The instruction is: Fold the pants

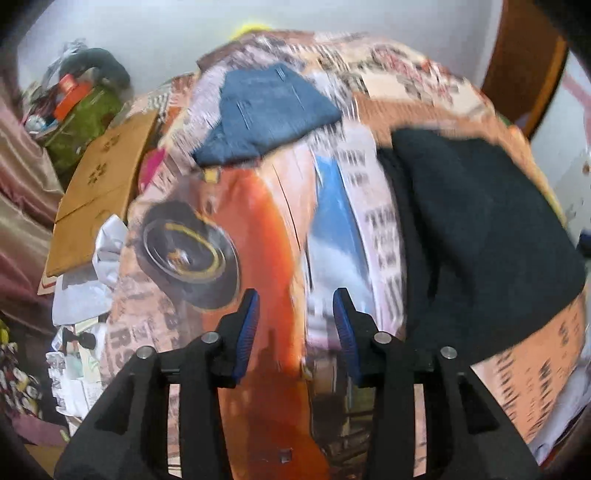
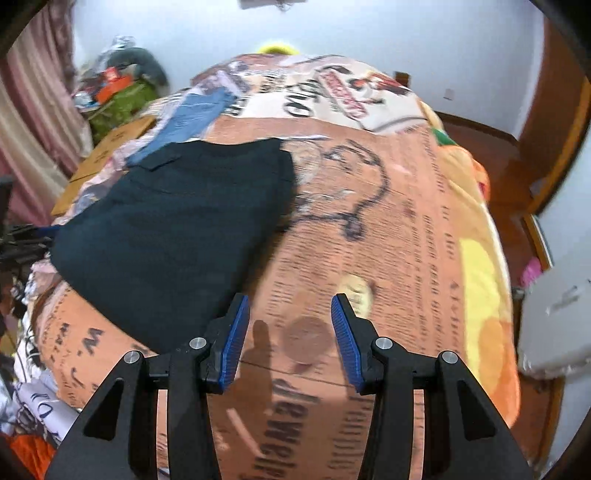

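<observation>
Nearest to us, the left gripper [image 1: 295, 325] stood with its two blue-padded fingers [image 1: 246, 332] spread apart and nothing between them, above the printed blanket [image 1: 266, 240], over an orange part of the print next to a picture of a round black wheel. In the right wrist view, the right gripper [image 2: 290, 328] was also spread wide and held nothing; its fingers [image 2: 232, 339] hung over the blanket [image 2: 388, 240], where lines of printed text and a drawn outline figure could be read, and a shadow of a finger fell on the cloth between the pads. The dark pants [image 2: 177, 221] lay folded flat on the blanket, just ahead and to the left of the right gripper, their near edge close beside its left finger, but we could not tell if they touched. In the left wrist view the same pants [image 1: 480, 229] lay to the right of the left gripper and apart from it. Farther away, a folded piece of blue denim [image 1: 266, 114] rested on the blanket, separate from the pants in that view. Beyond the bed's left edge we saw a flat brown cardboard box [image 1: 99, 184], some white papers [image 1: 88, 288], and a heap of mixed things with a green bag [image 2: 118, 99] against the pale wall [image 2: 369, 33].
</observation>
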{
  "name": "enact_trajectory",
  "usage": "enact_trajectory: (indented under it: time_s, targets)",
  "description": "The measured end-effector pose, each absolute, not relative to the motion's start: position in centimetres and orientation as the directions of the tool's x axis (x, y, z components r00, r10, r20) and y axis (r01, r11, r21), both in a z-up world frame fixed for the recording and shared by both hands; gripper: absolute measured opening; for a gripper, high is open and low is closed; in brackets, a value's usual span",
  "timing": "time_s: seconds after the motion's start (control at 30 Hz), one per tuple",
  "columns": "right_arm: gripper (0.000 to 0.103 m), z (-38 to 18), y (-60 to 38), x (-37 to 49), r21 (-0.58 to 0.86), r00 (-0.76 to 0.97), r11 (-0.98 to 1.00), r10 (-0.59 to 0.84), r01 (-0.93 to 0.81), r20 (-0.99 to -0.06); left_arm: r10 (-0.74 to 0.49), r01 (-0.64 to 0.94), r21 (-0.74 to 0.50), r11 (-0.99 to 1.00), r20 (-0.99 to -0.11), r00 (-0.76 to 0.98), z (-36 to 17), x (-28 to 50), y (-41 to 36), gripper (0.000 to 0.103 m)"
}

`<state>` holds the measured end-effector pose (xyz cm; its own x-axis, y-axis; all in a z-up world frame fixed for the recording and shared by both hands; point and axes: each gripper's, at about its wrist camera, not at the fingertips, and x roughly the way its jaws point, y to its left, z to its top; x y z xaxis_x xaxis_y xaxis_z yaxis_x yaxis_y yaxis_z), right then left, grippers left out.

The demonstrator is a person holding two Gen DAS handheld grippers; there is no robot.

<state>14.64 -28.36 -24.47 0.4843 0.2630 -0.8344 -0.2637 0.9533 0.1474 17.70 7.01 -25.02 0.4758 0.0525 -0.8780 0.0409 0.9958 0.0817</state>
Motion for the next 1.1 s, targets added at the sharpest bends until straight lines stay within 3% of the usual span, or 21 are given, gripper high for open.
enact_trajectory:
  time_s: [0.07, 0.13, 0.2, 0.37, 0.7, 0.8, 1.1]
  targets:
    - [0.042, -24.0, -28.9, 14.8, 0.167, 0.492, 0.954, 0.272, -0.247, -0.827, 0.027, 0.041, 0.055, 0.998, -0.863, 0.504, -23.4, 18.4, 6.8, 0.049]
    - [0.048, -23.3, -29.0, 15.2, 0.193, 0.503, 0.952, 0.291, -0.238, -0.814, -0.022, 0.058, 0.01, 0.998, -0.852, 0.524, -22.1, 19.2, 6.2, 0.065]
    - [0.063, -22.6, -28.9, 15.7, 0.227, 0.521, 0.944, 0.322, -0.239, -0.79, -0.089, 0.091, -0.047, 0.995, -0.837, 0.541, -21.1, 20.2, 5.0, 0.078]
    - [0.073, -23.2, -27.7, 17.5, 0.293, 0.502, 0.924, 0.38, -0.245, -0.777, -0.21, 0.184, -0.14, 0.973, -0.869, 0.447, -22.2, 23.6, 1.6, 0.082]
    - [0.074, -28.3, -25.9, 19.9, 0.463, 0.313, 0.857, 0.515, -0.227, -0.798, -0.311, 0.188, -0.28, 0.942, -0.936, 0.164, -29.2, 28.4, -0.6, 0.084]
    - [0.077, -28.7, -26.0, 20.6, 0.504, 0.288, 0.834, 0.551, -0.224, -0.784, -0.335, 0.19, -0.307, 0.933, -0.932, 0.136, -29.9, 29.1, -0.7, 0.092]
    - [0.077, -29.2, -25.4, 22.4, 0.569, 0.24, 0.786, 0.617, -0.24, -0.75, -0.418, 0.176, -0.397, 0.901, -0.902, 0.106, -30.4, 31.5, -1.6, 0.093]
